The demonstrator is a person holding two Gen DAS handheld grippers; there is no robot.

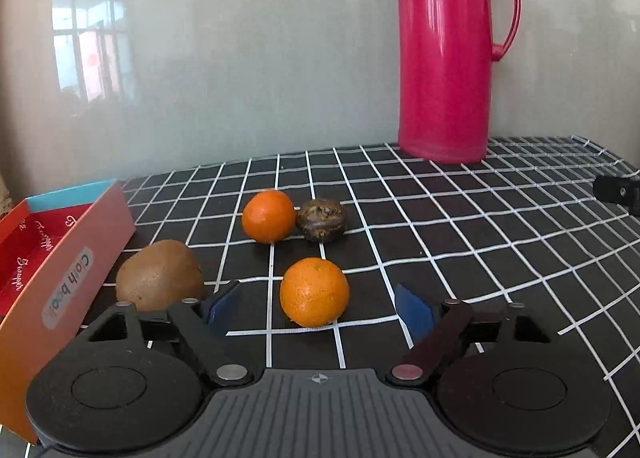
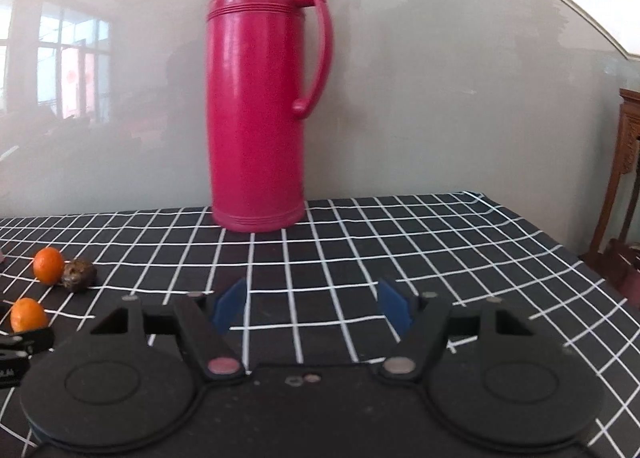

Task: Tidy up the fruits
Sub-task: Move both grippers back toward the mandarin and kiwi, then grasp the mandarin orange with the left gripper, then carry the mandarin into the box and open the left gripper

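Observation:
In the left wrist view, a near orange (image 1: 314, 291) lies on the checked cloth just ahead of my open, empty left gripper (image 1: 316, 308), between its blue pads without touching them. A second orange (image 1: 269, 215) sits farther back, touching a wrinkled dark brown fruit (image 1: 322, 220). A brown kiwi (image 1: 160, 276) lies at the left, beside an open red and orange box (image 1: 60, 270). In the right wrist view, my right gripper (image 2: 312, 304) is open and empty over bare cloth; the near orange (image 2: 27, 315), far orange (image 2: 49, 265) and brown fruit (image 2: 78, 275) lie far left.
A tall pink thermos (image 1: 446, 50) stands at the back of the table against the pale wall; it also shows in the right wrist view (image 2: 258, 98). The black cloth with white grid (image 2: 440, 250) covers the table. Wooden furniture (image 2: 628, 186) stands beyond the right edge.

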